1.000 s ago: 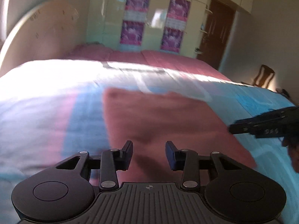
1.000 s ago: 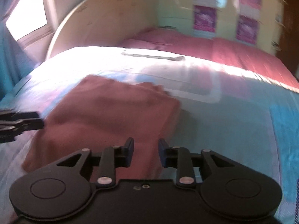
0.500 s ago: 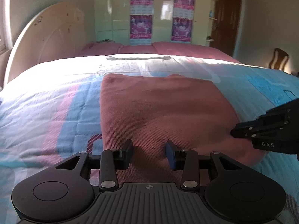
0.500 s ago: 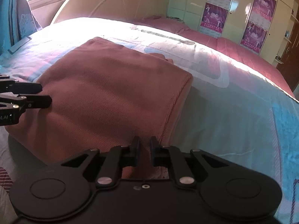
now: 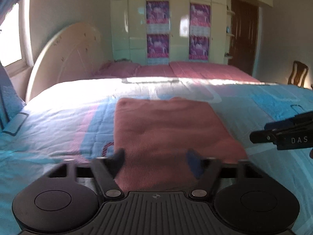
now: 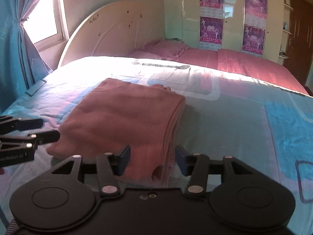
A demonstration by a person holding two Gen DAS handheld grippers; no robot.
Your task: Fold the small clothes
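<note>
Right wrist: garment (image 6: pixel 125 121) before opening tool (image 6: pixel 152 160)

Folded pink garment on a patterned bed

The bed (image 6: pixel 225 121) was covered by a quilt (image 5: pixel 58 121) printed in blue, pink and white blocks, sunlit along its far part. A folded pink garment (image 6: pixel 125 117) lay flat on the quilt near the bed's near edge, its layered fold edges showing on its right side in the right wrist view. Beyond the quilt, toward the far edge, a pink bedspread (image 6: pixel 234 62) covered the rest of the bed, with pink pillows (image 6: pixel 164 48) at the far corner by the curved cream headboard (image 6: pixel 109 31). A flat dark-edged object (image 5: pixel 14 125) rested on the quilt by the headboard-side edge; what it was could not be told.
</note>
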